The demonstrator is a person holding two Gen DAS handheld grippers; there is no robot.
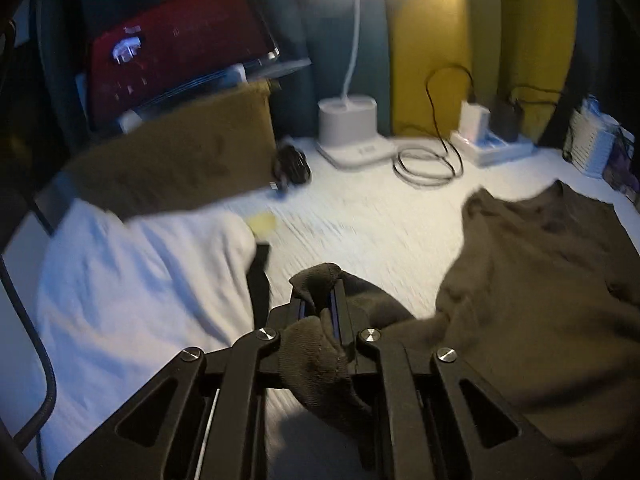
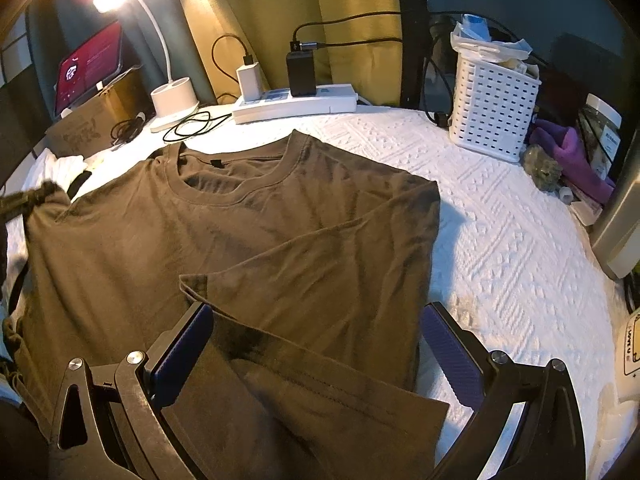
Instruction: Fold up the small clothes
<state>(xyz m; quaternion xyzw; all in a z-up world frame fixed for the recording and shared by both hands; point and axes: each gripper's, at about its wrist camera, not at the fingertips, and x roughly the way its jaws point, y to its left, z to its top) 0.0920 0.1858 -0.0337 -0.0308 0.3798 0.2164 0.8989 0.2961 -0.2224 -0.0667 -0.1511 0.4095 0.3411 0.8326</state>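
Note:
A dark brown T-shirt lies front up on the white textured cloth, its right sleeve folded in over the chest. My left gripper is shut on a bunched edge of the T-shirt and holds it just above the table; the shirt's body stretches off to the right. The view is blurred by motion. My right gripper is open and empty, jaws wide apart, hovering over the shirt's lower right part. The pinched shirt edge shows at the far left of the right wrist view.
A white garment lies left of the left gripper. At the back stand a cardboard box, a red tablet, a lamp base, a power strip with cables, and a white basket.

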